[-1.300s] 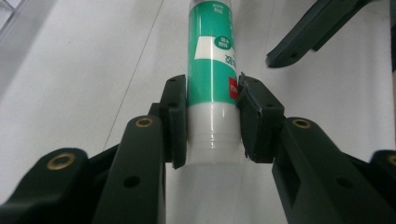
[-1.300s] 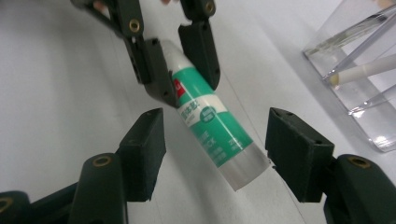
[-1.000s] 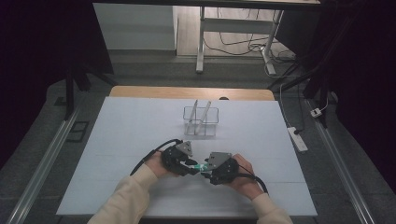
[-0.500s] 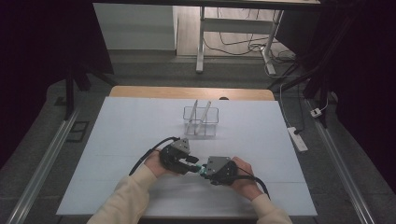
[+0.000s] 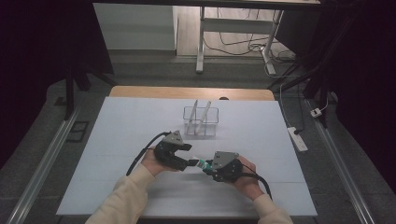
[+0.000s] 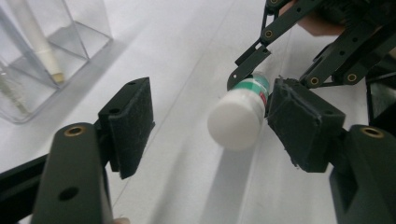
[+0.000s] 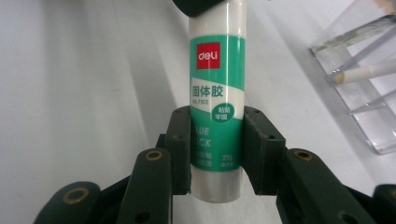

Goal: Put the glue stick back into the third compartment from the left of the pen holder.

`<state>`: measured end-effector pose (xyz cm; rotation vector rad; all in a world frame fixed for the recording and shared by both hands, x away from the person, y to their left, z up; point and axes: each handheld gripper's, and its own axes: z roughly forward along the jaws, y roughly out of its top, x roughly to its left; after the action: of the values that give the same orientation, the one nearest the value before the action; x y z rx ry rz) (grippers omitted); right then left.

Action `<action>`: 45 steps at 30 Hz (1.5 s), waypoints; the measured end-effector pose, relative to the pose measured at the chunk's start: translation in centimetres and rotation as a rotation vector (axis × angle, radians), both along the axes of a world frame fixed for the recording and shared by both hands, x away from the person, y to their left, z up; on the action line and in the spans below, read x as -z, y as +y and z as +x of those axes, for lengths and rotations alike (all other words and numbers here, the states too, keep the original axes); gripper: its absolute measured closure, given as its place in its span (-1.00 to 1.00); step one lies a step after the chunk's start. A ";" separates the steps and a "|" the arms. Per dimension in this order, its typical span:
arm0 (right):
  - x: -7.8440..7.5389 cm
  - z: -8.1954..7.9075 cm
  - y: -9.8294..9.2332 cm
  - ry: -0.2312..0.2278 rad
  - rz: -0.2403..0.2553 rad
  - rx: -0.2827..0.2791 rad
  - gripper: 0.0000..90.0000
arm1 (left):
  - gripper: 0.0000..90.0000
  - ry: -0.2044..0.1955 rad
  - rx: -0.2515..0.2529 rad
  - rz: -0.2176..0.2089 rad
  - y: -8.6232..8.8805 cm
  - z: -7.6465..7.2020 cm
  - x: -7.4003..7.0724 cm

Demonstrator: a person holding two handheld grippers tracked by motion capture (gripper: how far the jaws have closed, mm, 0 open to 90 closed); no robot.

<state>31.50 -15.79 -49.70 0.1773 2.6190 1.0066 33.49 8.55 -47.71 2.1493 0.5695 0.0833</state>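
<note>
Right gripper (image 7: 217, 154) clamped on a green-and-white Deli glue stick (image 7: 217, 93), pads pressing both sides of the tube near its base, white cap end jutting forward past the fingertips. Left gripper (image 6: 212, 126) just opened, jaws well apart, cap end of the stick between the pads, close by one pad, clear of the other. Farther off, clear acrylic holder (image 5: 201, 120) with white sticks, on the white table (image 5: 116, 140).

A glue stick (image 5: 200, 164) is held level between two grippers above the table (image 5: 116, 140); a clear organizer (image 5: 201, 121) is set behind.
</note>
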 end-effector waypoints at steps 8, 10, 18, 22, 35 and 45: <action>-0.4 0.3 -0.6 0.016 0.082 0.062 0.44 | -0.35 -0.006 -0.021 -0.035 0.3 0.0 0.0; -0.5 0.4 -0.6 0.021 0.084 0.068 0.44 | -0.35 -0.005 -0.020 -0.036 0.2 0.0 0.1; -0.3 0.2 -0.3 0.028 0.110 0.074 0.44 | -0.29 0.005 -0.001 -0.031 -0.5 0.1 0.5; -0.3 0.1 -0.2 0.027 0.108 0.066 0.44 | -0.18 0.026 0.012 -0.042 -0.7 0.2 0.9; 0.2 0.0 0.1 0.020 0.073 0.057 0.44 | 0.36 0.094 0.092 -0.107 -0.7 0.5 1.1; 0.5 0.0 0.2 0.026 0.074 0.048 0.43 | 0.45 0.117 0.107 -0.125 -0.7 0.6 1.0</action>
<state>31.50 -15.61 -50.24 0.2715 2.5889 1.0926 34.06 7.86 -48.73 2.0680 0.5118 -0.1344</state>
